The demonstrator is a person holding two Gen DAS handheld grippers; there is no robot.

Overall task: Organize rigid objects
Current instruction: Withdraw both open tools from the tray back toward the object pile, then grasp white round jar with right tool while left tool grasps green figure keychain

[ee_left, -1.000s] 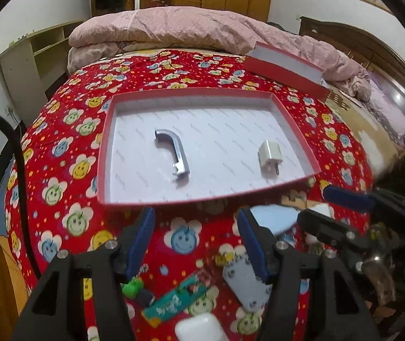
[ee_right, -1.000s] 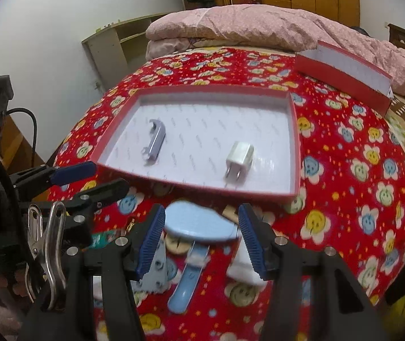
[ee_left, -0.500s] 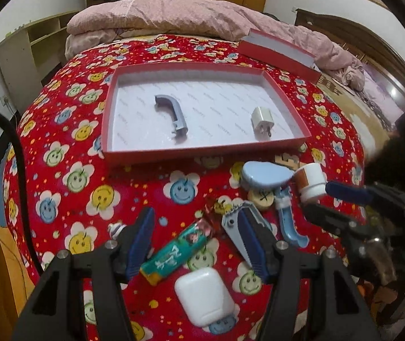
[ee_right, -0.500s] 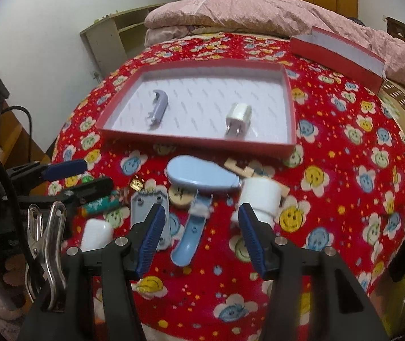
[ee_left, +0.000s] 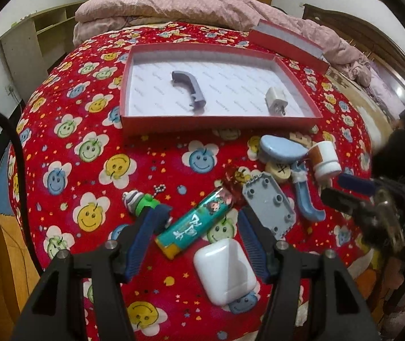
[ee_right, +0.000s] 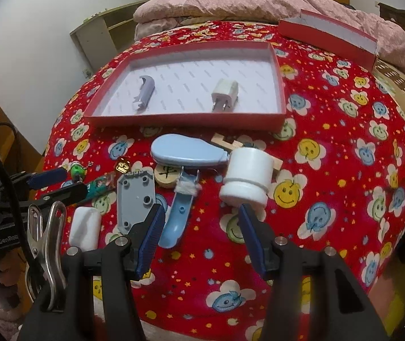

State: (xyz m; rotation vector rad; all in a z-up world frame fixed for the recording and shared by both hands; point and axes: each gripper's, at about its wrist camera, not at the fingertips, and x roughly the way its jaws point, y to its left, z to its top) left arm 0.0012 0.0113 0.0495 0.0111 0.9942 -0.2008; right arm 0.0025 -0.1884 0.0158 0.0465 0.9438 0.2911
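- Both grippers have drawn back from the red tray and dipped since a second ago; the loose pile in front of it, then half hidden under the fingers, now lies in full view.
- Left gripper: jaws apart, nothing clamped. The teal lighter lies between the pads, touching neither that I can tell; the white earbud case sits just beside the right pad.
- Right gripper: jaws apart, empty. The blue shoehorn-like piece lies between the pads, near the left one; the white jar stands just beyond the right pad tip.
- Edges: tray's near wall faces the pile, with a strip of bare red bedspread between. A red lid lies well beyond the tray, by the pink quilt.
- Open room: wide bare bedspread left of the pile in the left wrist view and right of the jar in the right wrist view. Tray floor is mostly free.
- In tray: grey handle left of centre, white charger to the right, well apart.
- Lighter: long axis diagonal, yellow end toward the left gripper, other end toward the tray.
- Grey plate lies flat just right of the lighter; the blue oval case and round wooden token touch each other behind it.
- Green keychain toy lies just beyond the left pad.
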